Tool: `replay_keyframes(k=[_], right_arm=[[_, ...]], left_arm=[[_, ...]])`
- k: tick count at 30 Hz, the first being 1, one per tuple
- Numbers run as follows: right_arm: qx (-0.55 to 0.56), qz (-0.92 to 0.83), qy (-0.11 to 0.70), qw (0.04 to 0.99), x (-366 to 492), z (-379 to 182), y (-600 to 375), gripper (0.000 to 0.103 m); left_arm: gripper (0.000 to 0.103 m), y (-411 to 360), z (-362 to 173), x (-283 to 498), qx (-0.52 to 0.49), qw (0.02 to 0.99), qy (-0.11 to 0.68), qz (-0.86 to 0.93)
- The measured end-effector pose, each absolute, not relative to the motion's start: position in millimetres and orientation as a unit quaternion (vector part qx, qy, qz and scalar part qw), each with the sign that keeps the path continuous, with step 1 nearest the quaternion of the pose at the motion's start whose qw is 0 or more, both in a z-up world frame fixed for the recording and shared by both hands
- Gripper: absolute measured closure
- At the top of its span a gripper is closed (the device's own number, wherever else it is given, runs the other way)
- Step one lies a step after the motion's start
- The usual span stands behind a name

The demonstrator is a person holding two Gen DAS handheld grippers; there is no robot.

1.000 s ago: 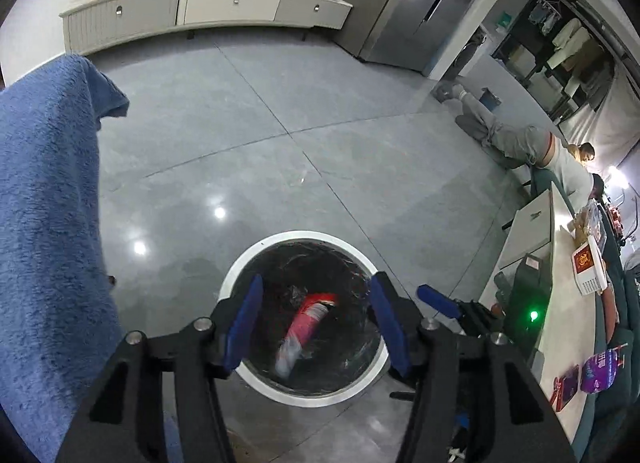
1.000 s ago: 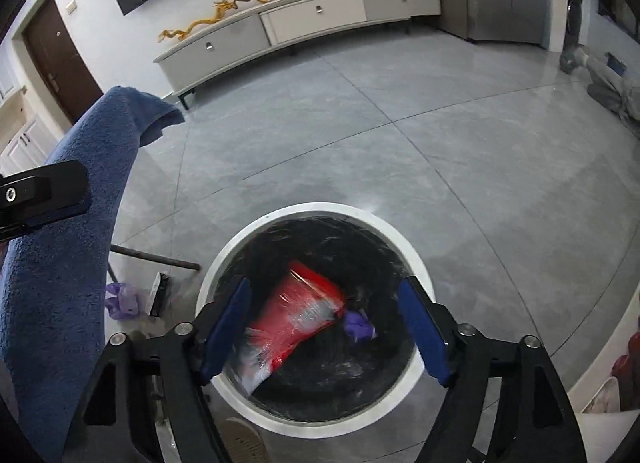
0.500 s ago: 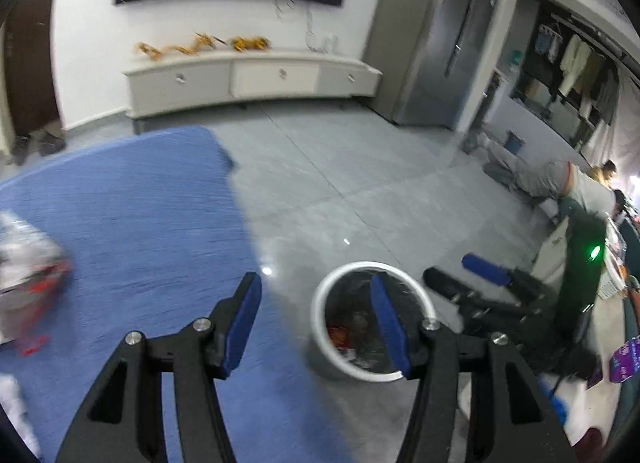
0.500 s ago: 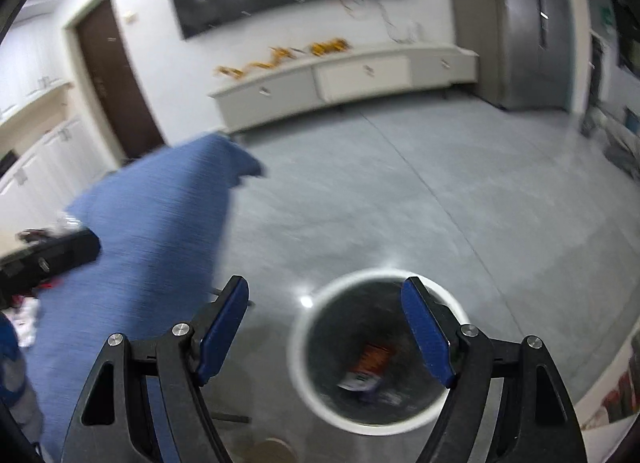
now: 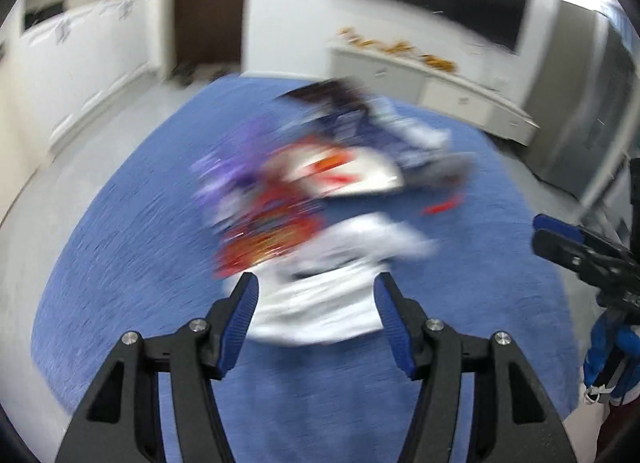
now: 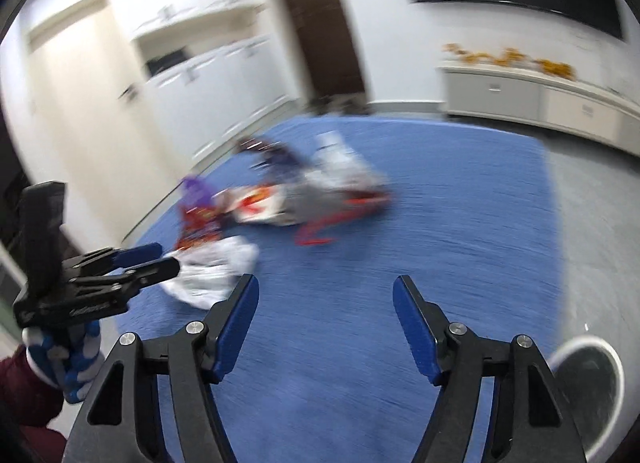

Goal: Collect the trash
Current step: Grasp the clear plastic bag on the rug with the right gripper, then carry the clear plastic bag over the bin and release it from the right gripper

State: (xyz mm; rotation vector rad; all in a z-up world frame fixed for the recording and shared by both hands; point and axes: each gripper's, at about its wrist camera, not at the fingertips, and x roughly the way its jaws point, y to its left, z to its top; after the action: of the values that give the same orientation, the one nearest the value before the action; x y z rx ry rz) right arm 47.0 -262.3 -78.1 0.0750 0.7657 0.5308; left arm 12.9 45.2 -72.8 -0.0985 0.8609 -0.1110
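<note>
Both views are smeared with motion blur. The left gripper hangs with jaws spread wide and nothing between them, over a crumpled white plastic wrapper at the centre of its frame. That wrapper lies at the near edge of a heap of mixed trash, red, purple and white packets on the fuzzy blue cloth. In the right wrist view, the right gripper is also released and empty, above bare blue cloth, the heap up at centre left. At the lower right corner sits the white-rimmed round bin with a black liner, just beside the cloth's edge.
</note>
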Motion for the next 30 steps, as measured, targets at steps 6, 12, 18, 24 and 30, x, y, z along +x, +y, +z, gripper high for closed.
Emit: replay_keyframes(k=[6,12,18,24,30], right_arm=[[-0.008,0.322,0.394,0.861,79.2,-103.8,-168.7,0.034],[-0.040,0.332,0.427,0.840,108.8,-138.1,-126.3,0.051],[-0.029,0.344,0.425,0.837,111.6,-142.8,-128.0,0.069],[0.012,0.346,0.390,0.853,85.6,-120.2,-184.8,0.070],[0.064,0.290,0.345,0.890,44.4,-94.5,-283.3,0.070]], left_arm=[[0.046,75.5,-90.6,19.8,-0.085,0.895,0.434,-0.054],[0.066,52.1,-99.6,29.2,-0.068,0.887,0.448,-0.082],[0.092,37.9,-94.7,23.7,-0.049,0.891,0.443,-0.089],[0.094,11.2,-61.0,8.4,-0.033,0.900,0.420,-0.112],[0.094,-52.4,-27.7,7.2,-0.005,0.899,0.401,-0.177]])
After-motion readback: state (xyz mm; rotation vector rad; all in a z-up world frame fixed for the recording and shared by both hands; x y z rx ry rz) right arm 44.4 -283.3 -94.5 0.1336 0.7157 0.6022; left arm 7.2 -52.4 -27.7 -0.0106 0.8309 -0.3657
